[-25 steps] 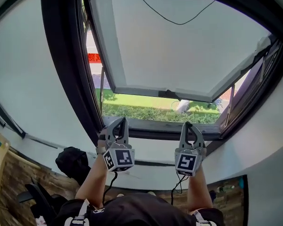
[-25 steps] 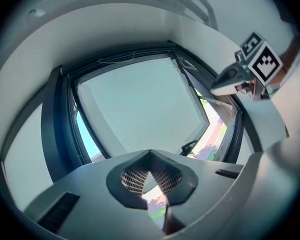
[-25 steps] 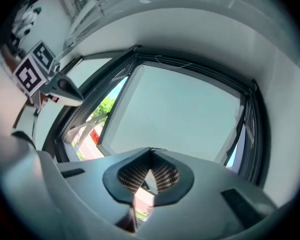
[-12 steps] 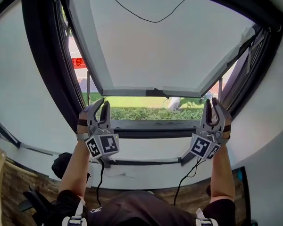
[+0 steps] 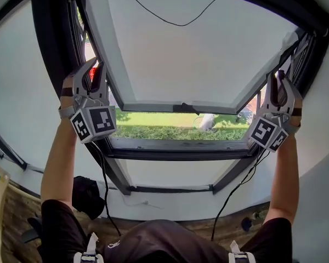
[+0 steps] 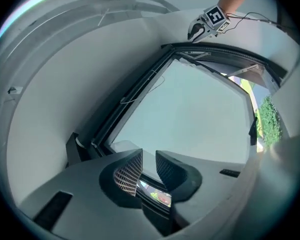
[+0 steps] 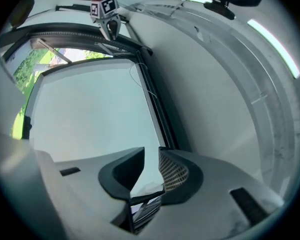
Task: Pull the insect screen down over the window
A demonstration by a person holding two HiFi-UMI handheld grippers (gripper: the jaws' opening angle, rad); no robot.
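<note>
A dark-framed window [image 5: 63, 48] fills the head view, its white sash [image 5: 197, 53] tilted outward. A thin black cord [image 5: 175, 22] loops down from the top of the frame; no screen mesh shows over the opening. My left gripper [image 5: 93, 67] is raised against the left side of the frame, jaws a little apart with nothing between them [image 6: 149, 154]. My right gripper [image 5: 279, 78] is up at the right side of the frame. Its jaws are opening and hold nothing [image 7: 151, 151]. Each gripper view shows the other gripper far across the frame.
Below the sash are the sill [image 5: 175, 147], a green hedge [image 5: 164, 131] and lawn outside. A black bag [image 5: 88, 193] lies on the wooden floor at lower left. Cables [image 5: 236, 193] hang from both grippers along the person's raised arms.
Both grippers have gone up from the sill and spread apart, the left to the left side of the frame and the right to the right side.
</note>
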